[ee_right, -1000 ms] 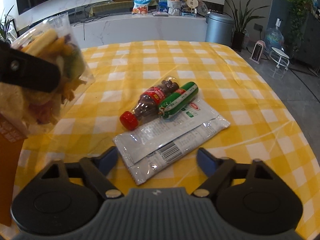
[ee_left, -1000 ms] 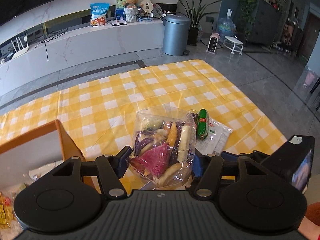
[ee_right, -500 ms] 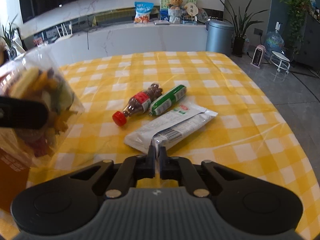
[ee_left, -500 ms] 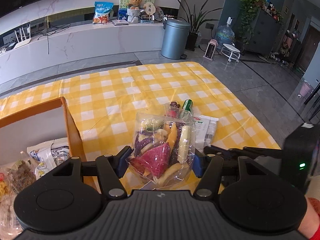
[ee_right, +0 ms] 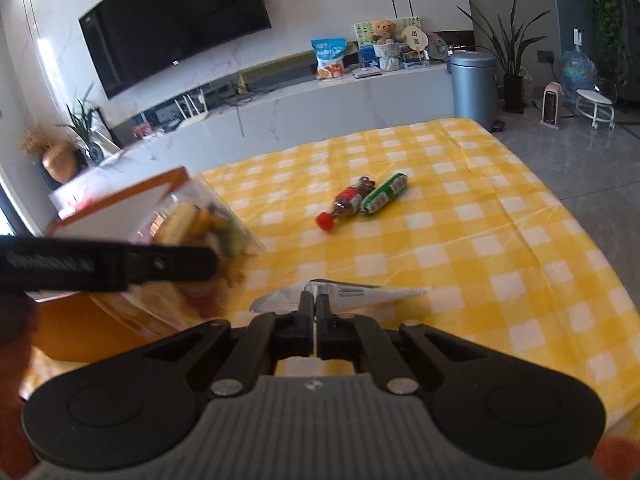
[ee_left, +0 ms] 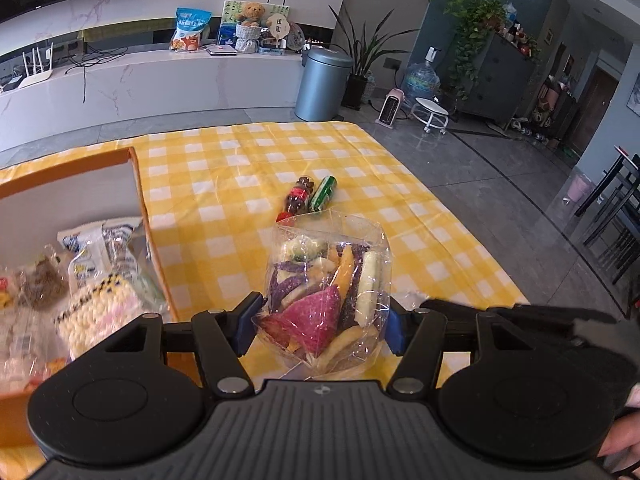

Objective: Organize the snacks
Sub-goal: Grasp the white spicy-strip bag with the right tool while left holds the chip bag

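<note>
Your left gripper is clamped on a clear bag of mixed vegetable crisps, its blue pads pressing the bag's two sides at the lower centre of the left wrist frame, the bag standing upright between them above the yellow checked tablecloth. To the left of that frame sits the orange-rimmed storage box, open at the top, with several snack packets already lying inside it; the crisp bag is just right of the box wall, not over the opening. Your right gripper has its jaws pressed together on the edge of a flat white snack packet, which sticks out to the right beyond the fingertips at the lower centre of the right wrist frame, lifted off the cloth. Further up the cloth, in the middle of both frames, a small cola-bottle-shaped sweet pack with a red cap lies touching a green wrapped sausage stick, both well apart from the box. In the right wrist view the box and crisp bag are blurred at the left edge
</note>
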Tool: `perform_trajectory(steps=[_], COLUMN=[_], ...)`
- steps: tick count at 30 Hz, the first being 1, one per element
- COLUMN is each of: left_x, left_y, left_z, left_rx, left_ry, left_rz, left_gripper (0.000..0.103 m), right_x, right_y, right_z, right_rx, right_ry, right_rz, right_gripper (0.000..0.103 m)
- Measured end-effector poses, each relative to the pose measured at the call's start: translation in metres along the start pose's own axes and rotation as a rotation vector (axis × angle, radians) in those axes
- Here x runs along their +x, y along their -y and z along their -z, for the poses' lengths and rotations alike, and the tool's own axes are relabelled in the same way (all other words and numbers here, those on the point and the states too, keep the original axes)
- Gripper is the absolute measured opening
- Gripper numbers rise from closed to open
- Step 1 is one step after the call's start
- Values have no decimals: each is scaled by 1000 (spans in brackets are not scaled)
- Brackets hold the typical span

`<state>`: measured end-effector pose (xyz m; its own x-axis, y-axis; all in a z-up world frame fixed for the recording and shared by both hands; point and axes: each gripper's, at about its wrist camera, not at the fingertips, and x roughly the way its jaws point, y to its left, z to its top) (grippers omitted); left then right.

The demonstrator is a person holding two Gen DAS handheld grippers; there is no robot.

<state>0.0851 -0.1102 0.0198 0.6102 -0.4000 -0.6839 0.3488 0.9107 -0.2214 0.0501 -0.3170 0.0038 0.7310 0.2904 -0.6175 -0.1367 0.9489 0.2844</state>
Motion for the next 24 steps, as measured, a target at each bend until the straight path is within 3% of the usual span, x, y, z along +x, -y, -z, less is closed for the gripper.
perform_trajectory(steps=[5, 8, 10, 14, 16, 18, 22, 24], left_x=[-15, -13, -10, -1, 4, 9, 16, 20], left_y=[0, -7, -12, -23, -27, -31, -38, -41], left_z=[12, 19, 23, 33, 36, 39, 44, 45], left_rx=[-14, -46, -55, -91, -108, -121, -141, -155], left_ry=[6, -23, -36, -66, -78, -85, -106, -112], left_rz=[-10, -12, -22, -46, -55, -67, -76, -78], left_gripper=[70, 70, 70, 70, 70, 70, 70, 70], right_x=[-31, -9, 8, 34, 47, 57, 71, 75], right_y=[-10, -4, 6, -6, -9, -12, -16, -13], right_z=[-12, -21, -25, -37, -40, -42, -39, -38], right_rx=[36, 93, 186, 129, 116, 78, -104, -154], right_ry=[38, -22, -56, -57, -68, -72, -73, -86], right_rz=[-42, -51, -104, -119, -137, -138, -120, -132], right_gripper=[0, 0, 0, 0, 8, 25, 34, 50])
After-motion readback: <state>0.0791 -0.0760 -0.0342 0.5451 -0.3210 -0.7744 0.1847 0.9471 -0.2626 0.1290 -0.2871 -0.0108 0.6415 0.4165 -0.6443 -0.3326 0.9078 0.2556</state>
